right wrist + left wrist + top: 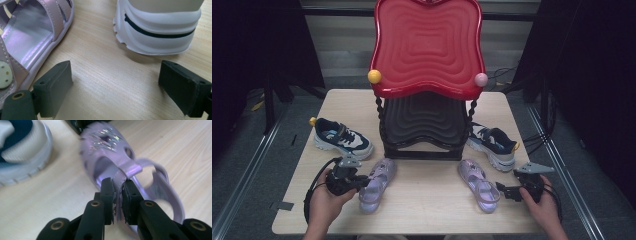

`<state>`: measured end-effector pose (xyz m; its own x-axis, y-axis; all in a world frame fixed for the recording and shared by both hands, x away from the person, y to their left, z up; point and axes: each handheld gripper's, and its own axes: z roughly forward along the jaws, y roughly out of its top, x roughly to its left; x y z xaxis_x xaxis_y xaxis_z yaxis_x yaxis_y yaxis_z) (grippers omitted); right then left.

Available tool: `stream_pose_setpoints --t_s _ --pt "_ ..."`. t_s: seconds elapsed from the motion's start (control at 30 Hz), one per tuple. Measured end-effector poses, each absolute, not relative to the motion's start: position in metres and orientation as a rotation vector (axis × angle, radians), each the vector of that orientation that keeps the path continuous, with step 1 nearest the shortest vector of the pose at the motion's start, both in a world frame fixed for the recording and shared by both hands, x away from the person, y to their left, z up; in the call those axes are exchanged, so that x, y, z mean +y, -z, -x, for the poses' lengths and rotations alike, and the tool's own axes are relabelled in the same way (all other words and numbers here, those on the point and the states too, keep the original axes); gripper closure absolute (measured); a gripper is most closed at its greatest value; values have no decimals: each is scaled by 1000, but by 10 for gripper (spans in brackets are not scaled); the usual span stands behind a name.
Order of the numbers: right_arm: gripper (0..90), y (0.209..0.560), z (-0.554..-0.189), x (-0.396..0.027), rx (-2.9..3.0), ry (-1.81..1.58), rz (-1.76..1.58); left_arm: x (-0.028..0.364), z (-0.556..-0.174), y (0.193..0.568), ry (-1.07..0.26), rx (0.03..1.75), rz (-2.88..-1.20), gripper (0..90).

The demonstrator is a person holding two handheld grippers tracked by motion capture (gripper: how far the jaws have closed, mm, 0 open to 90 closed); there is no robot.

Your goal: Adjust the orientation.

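A lilac sandal (pixel 377 185) lies on the table's left front. My left gripper (pixel 365 183) is shut on its side. In the left gripper view the two black jaws (pixel 118 184) pinch the sandal's (pixel 112 152) side wall just behind the strap. A second lilac sandal (pixel 479 186) lies at the right front. Just right of it my right gripper (pixel 502 190) stands open, low over the wood. In the right gripper view its jaws (pixel 117 85) are wide apart with bare table between them, the sandal (pixel 30 32) to the left and a sneaker's white heel (pixel 157 32) ahead.
A red and black two-tier stand (pixel 427 45) rises at the middle back of the wooden table (pixel 422 215). One navy and white sneaker (pixel 342 139) sits left of it, another (pixel 493 144) right of it. The left sneaker (pixel 22 152) is close beside the held sandal.
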<state>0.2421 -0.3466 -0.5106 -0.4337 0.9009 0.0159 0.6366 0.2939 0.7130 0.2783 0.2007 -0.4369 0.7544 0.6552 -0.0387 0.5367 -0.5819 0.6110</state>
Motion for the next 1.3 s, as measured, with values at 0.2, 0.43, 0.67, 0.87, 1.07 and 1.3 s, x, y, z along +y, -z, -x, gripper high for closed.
stream_pose_setpoints --t_s 0.2,0.43,0.67,0.87,1.07,1.3 --pt "110 511 -242 -347 2179 -926 -1377 198 -276 428 -281 750 -2324 839" --pt "111 511 -242 -347 2179 -926 -1378 193 -277 431 -276 673 -2305 840" --pt "111 511 -242 -347 2179 -926 -1380 209 -279 440 -276 800 -2279 759" --pt "110 511 -242 -347 2179 -926 -1377 213 -282 452 -264 833 -2243 709" --pt "111 511 -242 -347 2179 -926 -1377 210 -284 462 -276 857 -2249 640" --pt "110 511 -242 -347 2179 -926 -1377 207 -286 467 -260 896 -2237 644"
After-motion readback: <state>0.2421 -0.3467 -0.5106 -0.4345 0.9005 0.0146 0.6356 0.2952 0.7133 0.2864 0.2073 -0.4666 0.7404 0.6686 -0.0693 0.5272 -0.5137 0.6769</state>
